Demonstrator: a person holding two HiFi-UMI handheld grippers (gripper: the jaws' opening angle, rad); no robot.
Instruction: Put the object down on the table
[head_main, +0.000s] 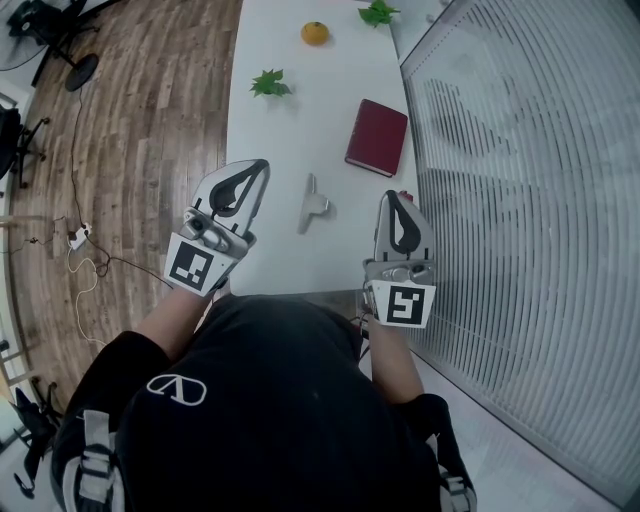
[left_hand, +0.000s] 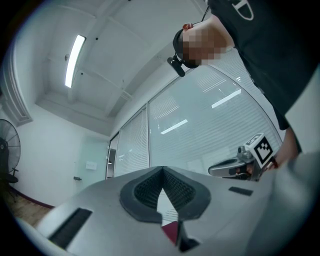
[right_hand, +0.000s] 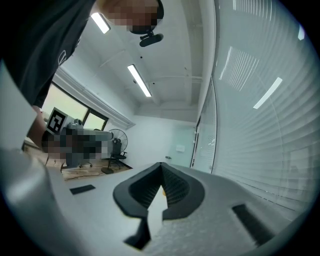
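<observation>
A small silver metal piece (head_main: 313, 206) lies flat on the white table (head_main: 275, 255), between my two grippers and touched by neither. My left gripper (head_main: 264, 164) hovers over the table's left edge, to the left of the piece, its jaws shut on nothing. My right gripper (head_main: 391, 195) is at the table's right edge, to the right of the piece, also shut and empty. In the left gripper view the left gripper (left_hand: 162, 170) has its pads meeting at the tip, and the right gripper (left_hand: 235, 167) shows beyond. The right gripper view shows the right gripper (right_hand: 161, 166) closed the same way.
Farther back on the table lie a dark red book (head_main: 377, 137), an orange (head_main: 315, 33) and two green leaf sprigs (head_main: 270, 83) (head_main: 378, 13). A glass wall with blinds (head_main: 520, 200) runs along the right. Wooden floor (head_main: 130, 120) with cables is to the left.
</observation>
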